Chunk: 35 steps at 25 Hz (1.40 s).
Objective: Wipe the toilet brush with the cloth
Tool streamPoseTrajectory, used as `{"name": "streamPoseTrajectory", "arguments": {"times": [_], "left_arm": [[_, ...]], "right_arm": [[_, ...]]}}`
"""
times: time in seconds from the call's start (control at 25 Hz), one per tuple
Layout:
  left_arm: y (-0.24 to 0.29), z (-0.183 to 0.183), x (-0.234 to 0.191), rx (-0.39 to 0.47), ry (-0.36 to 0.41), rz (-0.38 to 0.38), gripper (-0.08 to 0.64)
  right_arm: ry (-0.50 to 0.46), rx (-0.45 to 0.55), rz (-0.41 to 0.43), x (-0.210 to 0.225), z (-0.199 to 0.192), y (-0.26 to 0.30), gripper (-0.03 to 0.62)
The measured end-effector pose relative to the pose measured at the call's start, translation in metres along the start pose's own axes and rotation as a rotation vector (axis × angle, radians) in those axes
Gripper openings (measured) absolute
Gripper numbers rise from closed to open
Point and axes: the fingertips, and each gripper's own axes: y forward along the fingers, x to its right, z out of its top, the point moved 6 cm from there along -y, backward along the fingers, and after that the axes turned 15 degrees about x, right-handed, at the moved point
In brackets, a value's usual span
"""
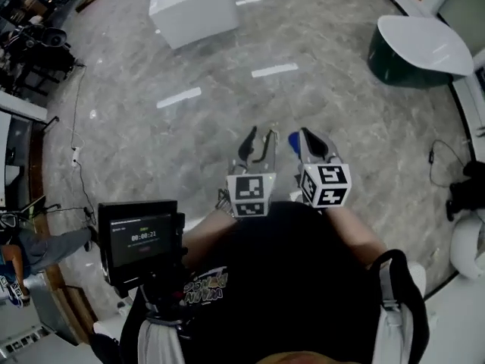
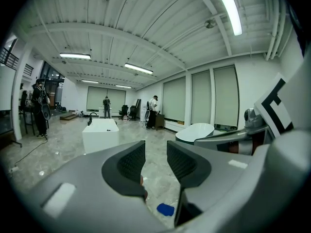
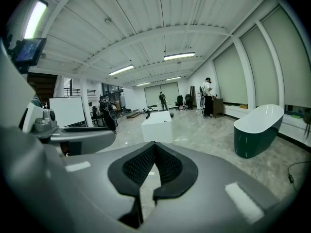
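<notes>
Both empty lol: left gripper (image 2: 155, 155) jaws apart, right gripper (image 3: 154, 153) jaws clenched, which would just shove the blue cloth (image 2: 165, 209) along the floor (image 2: 48, 149).

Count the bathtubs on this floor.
2. A white rectangular freestanding bathtub stands far ahead, slightly left; a dark green oval bathtub with a white inside stands ahead to the right. Others may lie outside the views.

A bathroom showroom: freestanding bathtubs (image 1: 191, 7) on marble floor (image 1: 227, 135).
</notes>
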Motion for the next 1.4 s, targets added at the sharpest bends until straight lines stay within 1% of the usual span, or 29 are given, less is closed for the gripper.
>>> {"name": "streamPoseTrajectory", "arguments": {"times": [0.08, 0.24, 0.52, 0.8, 1.16, 1.4], "left_arm": [[0.01, 0.004, -0.004, 0.017, -0.013, 0.003, 0.141], [0.004, -0.004, -0.001, -0.017, -0.05, 0.0, 0.141], [0.003, -0.004, -0.009, -0.022, -0.021, 0.035, 0.141], [-0.001, -0.012, -0.009, -0.052, -0.038, 0.029, 0.141], [-0.001, -0.013, -0.015, -0.055, -0.033, 0.056, 0.141], [-0.001, -0.014, -0.015, -0.057, -0.029, 0.054, 0.141]], "right_arm": [[0.006, -0.002, -0.005, 0.003, 0.006, 0.007, 0.003], [0.008, -0.026, -0.034, 0.001, 0.002, -0.006, 0.002], [0.022, -0.027, -0.043, -0.003, -0.004, -0.009, 0.002], [0.03, -0.032, -0.02, -0.007, -0.008, -0.006, 0.002], [0.024, -0.035, 0.009, -0.009, -0.008, 0.001, 0.002], [0.025, -0.026, 0.016, -0.011, -0.007, 0.002, 0.002]]}}
